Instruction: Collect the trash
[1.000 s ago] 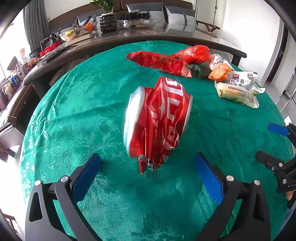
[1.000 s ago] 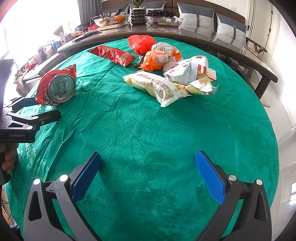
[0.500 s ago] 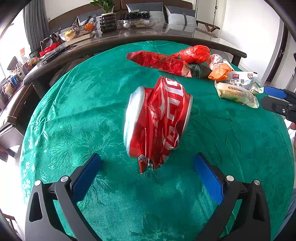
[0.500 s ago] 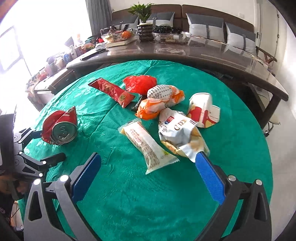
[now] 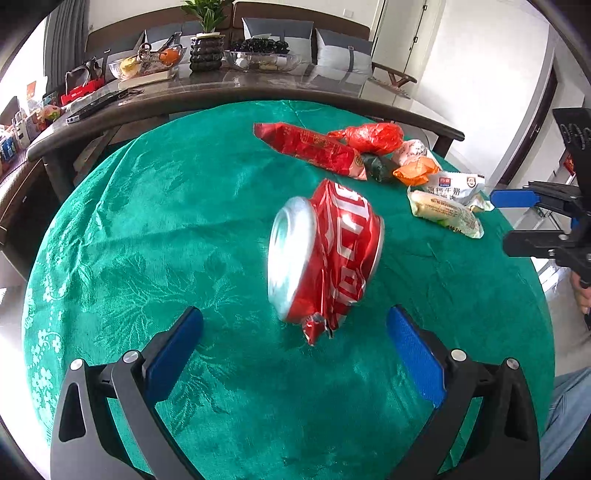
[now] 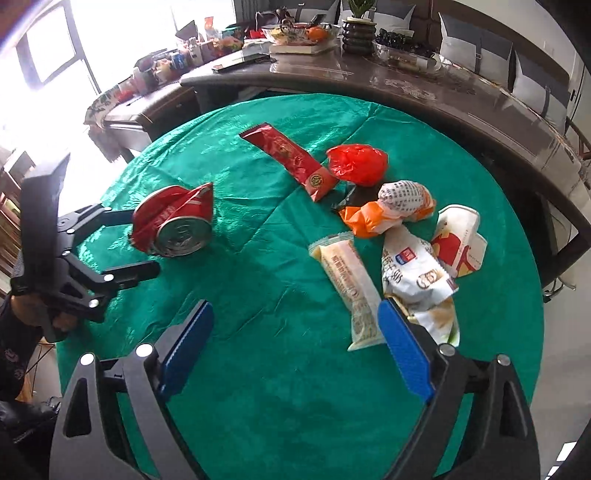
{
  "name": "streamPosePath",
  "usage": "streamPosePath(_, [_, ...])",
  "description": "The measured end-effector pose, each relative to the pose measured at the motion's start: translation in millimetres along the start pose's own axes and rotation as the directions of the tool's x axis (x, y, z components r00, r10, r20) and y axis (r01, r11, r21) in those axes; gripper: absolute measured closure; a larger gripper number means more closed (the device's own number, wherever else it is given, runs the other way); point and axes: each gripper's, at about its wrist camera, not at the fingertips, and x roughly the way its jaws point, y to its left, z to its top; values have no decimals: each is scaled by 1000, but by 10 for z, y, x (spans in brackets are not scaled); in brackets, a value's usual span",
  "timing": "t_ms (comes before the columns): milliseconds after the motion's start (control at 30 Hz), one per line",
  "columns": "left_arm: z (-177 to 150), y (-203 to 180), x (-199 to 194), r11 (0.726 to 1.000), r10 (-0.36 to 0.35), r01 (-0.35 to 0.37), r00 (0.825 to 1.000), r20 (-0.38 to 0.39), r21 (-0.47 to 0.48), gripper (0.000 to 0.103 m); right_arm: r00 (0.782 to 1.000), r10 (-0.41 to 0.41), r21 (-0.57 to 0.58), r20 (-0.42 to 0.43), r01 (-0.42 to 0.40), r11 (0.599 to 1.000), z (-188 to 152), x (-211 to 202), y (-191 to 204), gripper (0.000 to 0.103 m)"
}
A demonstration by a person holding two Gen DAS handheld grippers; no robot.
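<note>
- Green patterned tablecloth covers a round table, with a long dark counter curving behind it; on the counter stand a potted plant and bowls of fruit.
- Taking the crushed red can as landmark: it lies on its side on the cloth, silver end turned toward the left wrist camera, with a torn flap at its near lower edge.
- The left gripper hovers just short of the can with its jaws spread wide; the blue pads sit to either side of the can's near end, touching nothing.
- Beyond the can, a long red foil wrapper lies flat, and a crumpled red plastic bag sits at that wrapper's far right end.
- To the can's right, well apart from it, the remaining trash is bunched: an orange-and-white crumpled wrapper, a clear-wrapped pastry bar, a white snack packet and a red-and-white paper cup lying flattened.
- The right gripper is above that bunch, on the side away from the can; its jaws have just been closing a little yet stand wide apart, with only bare cloth between them. Its right pad overlaps the near end of the pastry bar in this view; contact cannot be told.
</note>
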Motion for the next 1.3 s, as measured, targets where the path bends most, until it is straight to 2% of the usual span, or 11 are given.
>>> streamPosePath(100, [122, -81, 8, 999, 11, -11, 1000, 2, 45, 4, 997, -49, -37, -66, 46, 998, 151, 290, -10, 17])
streamPosePath(300, [316, -148, 199, 997, 15, -12, 999, -45, 73, 5, 977, -84, -50, -198, 76, 996, 259, 631, -126, 49])
streamPosePath(333, [333, -163, 200, 997, 6, -3, 999, -44, 72, 8, 974, -106, -62, -201, 95, 994, 243, 621, -119, 62])
streamPosePath(400, [372, -196, 204, 996, -6, 10, 999, -49, 85, 38, 975, -115, -43, -188, 109, 993, 216, 532, -142, 81])
streamPosePath(433, [385, -212, 212, 996, -6, 11, 998, -56, 90, 46, 979, -96, -19, -180, 95, 995, 195, 473, -167, 82])
streamPosePath(700, [345, -426, 40, 993, -58, 61, 998, -36, 100, 48, 996, 22, 142, -88, -9, 990, -45, -71, -158, 84])
streamPosePath(867, [274, -690, 5, 989, -97, 101, 994, -47, 106, 48, 984, 7, 179, -177, 25, 984, -358, 22, -212, 83])
streamPosePath(1033, [205, -845, 39, 988, -104, 111, 992, -64, 105, 48, 982, -16, 139, -186, 43, 989, -531, 99, -244, 64])
streamPosePath(1067, [197, -864, 40, 988, -103, 110, 992, -67, 106, 48, 982, -25, 123, -188, 49, 991, -545, 98, -241, 65])
streamPosePath(1133, [188, -908, 42, 988, -95, 103, 993, -73, 115, 48, 985, -21, 124, -171, 43, 991, -554, 64, -258, 83])
streamPosePath(1300, [187, -1161, 29, 983, -109, 120, 990, -88, 137, 48, 999, 5, 227, -41, 4, 974, -666, -349, -475, 84])
